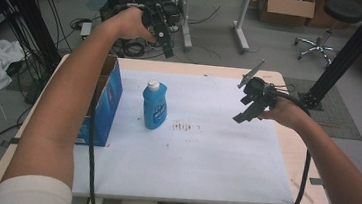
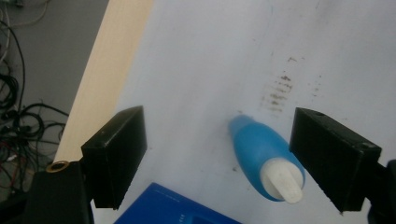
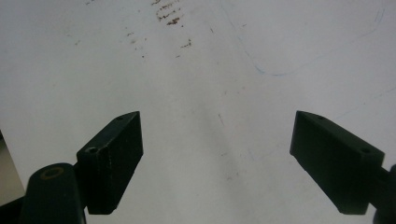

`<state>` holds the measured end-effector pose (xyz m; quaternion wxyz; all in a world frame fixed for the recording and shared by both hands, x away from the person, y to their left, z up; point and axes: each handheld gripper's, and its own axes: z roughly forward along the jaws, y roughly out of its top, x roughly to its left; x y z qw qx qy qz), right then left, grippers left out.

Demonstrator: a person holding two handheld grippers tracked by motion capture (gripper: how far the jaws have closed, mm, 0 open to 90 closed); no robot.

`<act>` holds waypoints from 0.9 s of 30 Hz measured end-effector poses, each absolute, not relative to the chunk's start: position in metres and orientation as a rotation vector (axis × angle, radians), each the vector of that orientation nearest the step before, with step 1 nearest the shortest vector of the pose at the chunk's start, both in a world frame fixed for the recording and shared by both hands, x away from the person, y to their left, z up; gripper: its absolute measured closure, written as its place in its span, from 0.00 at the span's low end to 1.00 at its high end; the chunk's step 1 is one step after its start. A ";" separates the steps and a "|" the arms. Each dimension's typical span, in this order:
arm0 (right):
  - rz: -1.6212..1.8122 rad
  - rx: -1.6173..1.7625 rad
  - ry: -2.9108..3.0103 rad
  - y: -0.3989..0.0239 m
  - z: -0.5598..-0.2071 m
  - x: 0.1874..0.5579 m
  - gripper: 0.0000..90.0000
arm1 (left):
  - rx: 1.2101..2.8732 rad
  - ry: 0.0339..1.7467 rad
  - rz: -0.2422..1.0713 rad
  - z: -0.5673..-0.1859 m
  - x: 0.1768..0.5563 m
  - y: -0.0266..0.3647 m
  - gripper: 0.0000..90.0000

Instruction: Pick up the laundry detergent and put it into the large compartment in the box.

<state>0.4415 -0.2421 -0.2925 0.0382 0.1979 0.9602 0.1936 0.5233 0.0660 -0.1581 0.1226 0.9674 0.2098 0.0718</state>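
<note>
Left gripper hangs high above the blue bottle, jaws spread wide w/ nothing between them; in its own view the bottle's white cap sits just inside the right-hand jaw, so alignment is off-centre.

Bottle stands upright on the white worktop, left of centre, just beside the blue cardboard box but apart from it. Looks like a plastic detergent-type bottle w/ a label on front: probably stiff enough in the wall but w/ some give if squeezed hard, smooth and likely a bit slippery. Weight can't be read; if full, it'd be moderately heavy and top-heavy tipping is a risk since the base is narrow. Best hold, I'd say: across the body below the shoulder, on the narrower faces, not on the cap – cap is small and could twist or slip.

Box next to it is open-topped, stands on the worktop's left edge. Brown smudges mark the sheet right of the bottle.

Right gripper is held up over the worktop's right part, well apart from the bottle, also released, jaws wide over bare sheet.
</note>
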 end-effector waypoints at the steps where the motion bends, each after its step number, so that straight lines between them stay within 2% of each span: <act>1: 0.594 0.607 2.945 -0.242 -0.292 0.441 0.19 | 2.823 0.612 0.209 -0.158 0.523 0.066 0.22; 11: 0.595 0.595 2.949 -0.241 -0.294 0.440 0.19 | 2.787 0.827 0.145 -0.155 0.520 0.066 0.22; 16: 0.589 0.590 2.942 -0.242 -0.293 0.438 0.19 | 2.772 1.000 0.092 -0.157 0.516 0.068 0.22; 27: 0.602 0.594 2.930 -0.242 -0.291 0.434 0.19 | 2.744 1.174 0.053 -0.160 0.505 0.069 0.22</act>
